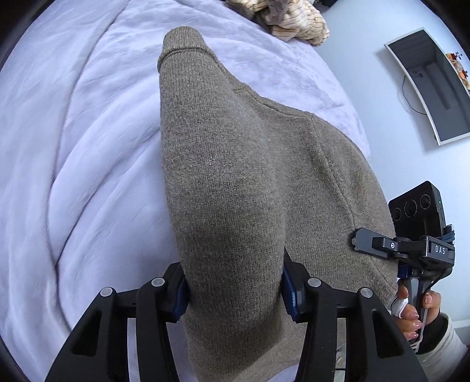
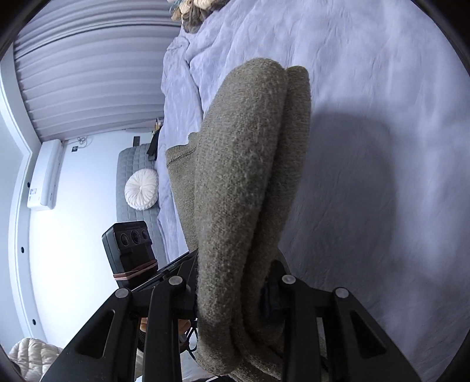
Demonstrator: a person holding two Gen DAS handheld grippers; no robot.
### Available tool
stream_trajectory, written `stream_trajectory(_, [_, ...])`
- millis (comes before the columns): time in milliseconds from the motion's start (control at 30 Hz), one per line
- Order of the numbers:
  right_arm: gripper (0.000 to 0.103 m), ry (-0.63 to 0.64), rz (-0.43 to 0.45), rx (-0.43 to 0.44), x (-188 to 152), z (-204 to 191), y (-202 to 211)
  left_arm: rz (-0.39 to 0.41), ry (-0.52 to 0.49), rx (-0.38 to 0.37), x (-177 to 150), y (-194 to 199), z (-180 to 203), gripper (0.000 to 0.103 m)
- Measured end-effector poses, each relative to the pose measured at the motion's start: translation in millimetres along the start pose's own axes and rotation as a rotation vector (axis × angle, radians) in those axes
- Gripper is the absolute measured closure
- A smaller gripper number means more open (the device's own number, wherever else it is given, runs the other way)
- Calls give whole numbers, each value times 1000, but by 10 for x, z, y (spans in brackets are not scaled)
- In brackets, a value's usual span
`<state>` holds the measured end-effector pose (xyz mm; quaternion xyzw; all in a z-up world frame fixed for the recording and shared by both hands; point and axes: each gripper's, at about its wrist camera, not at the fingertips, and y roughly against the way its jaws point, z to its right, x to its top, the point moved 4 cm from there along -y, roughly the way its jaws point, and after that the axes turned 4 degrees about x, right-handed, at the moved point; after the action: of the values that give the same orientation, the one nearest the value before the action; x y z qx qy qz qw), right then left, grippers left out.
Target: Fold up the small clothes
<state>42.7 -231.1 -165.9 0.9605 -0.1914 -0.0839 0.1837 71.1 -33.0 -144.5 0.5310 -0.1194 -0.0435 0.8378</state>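
A grey-brown knit sweater (image 1: 223, 182) hangs lifted above the pale lilac bedspread (image 1: 73, 147). My left gripper (image 1: 235, 291) is shut on a thick fold of it, and the knit bulges out between the blue pads. A cuffed sleeve end (image 1: 179, 47) points away from me. In the right wrist view the same sweater (image 2: 243, 176) is bunched in two rolls, with my right gripper (image 2: 232, 296) shut on it. The right gripper's body (image 1: 411, 244) shows at the left view's right edge, held by a hand (image 1: 411, 311).
A cream checked garment (image 1: 293, 23) lies at the bed's far end. A wall screen (image 1: 431, 85) hangs to the right. The right wrist view holds the bedspread (image 2: 382, 147), a grey bench with a round white cushion (image 2: 141, 189), curtains and a wall heater (image 2: 44, 176).
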Motion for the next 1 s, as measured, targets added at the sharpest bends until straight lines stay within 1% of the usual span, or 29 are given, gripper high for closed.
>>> stream_trajectory(100, [71, -22, -30, 1, -152, 48, -209, -15, 27, 28, -196, 21, -182, 51])
stream_trajectory(200, [71, -46, -58, -28, -210, 177, -400, -45, 53, 53, -377, -72, -370, 51])
stream_trajectory(267, [71, -61, -79, -78, -205, 284, -503, -78, 84, 77, -464, -157, -501, 51])
stream_trajectory(333, [69, -61, -86, -146, -192, 363, -531, -72, 98, 103, -532, -121, -585, 51])
stream_trajectory(400, [64, -56, -76, -208, -158, 381, -490, -51, 104, 99, -544, -39, -616, 51])
stream_trajectory(433, [62, -49, -60, -249, -126, 375, -431, -34, 103, 104, -553, 28, -646, 51])
stream_trajectory(467, [58, -40, -49, -289, -110, 367, -391, -11, 97, 121, -548, 96, -672, 51])
stream_trajectory(533, [57, -25, -25, -397, -87, 362, -251, 25, 93, 160, -526, 201, -699, 51])
stream_trajectory(567, [57, -20, -10, -453, -169, 430, -63, 44, 96, 178, -524, 276, -759, 51])
stream_trajectory(600, [57, -16, 6, -488, -152, 407, -3, 56, 100, 191, -532, 354, -847, 51])
stream_trajectory(633, [57, -10, 22, -505, -149, 384, 79, 66, 103, 200, -503, 383, -845, 51])
stream_trajectory(700, [57, 8, 50, -502, -141, 292, 196, 82, 93, 198, -455, 424, -809, 51])
stream_trajectory(733, [58, 21, 59, -503, -164, 250, 241, 88, 81, 195, -458, 458, -814, 51])
stream_trajectory(767, [66, 49, 67, -504, -211, 217, 318, 93, 60, 193, -453, 463, -755, 52])
stream_trajectory(800, [83, 80, 66, -505, -231, 146, 309, 94, 38, 186, -446, 453, -684, 56])
stream_trajectory(833, [89, 114, 57, -506, -281, 79, 289, 89, 11, 173, -461, 431, -587, 65])
stream_trajectory(900, [91, 182, 27, -518, -373, -85, 145, 59, -36, 148, -511, 363, -415, 65])
stream_trajectory(1000, [91, 235, -37, -558, -526, -156, -108, 18, -57, 165, -564, 191, -314, 65])
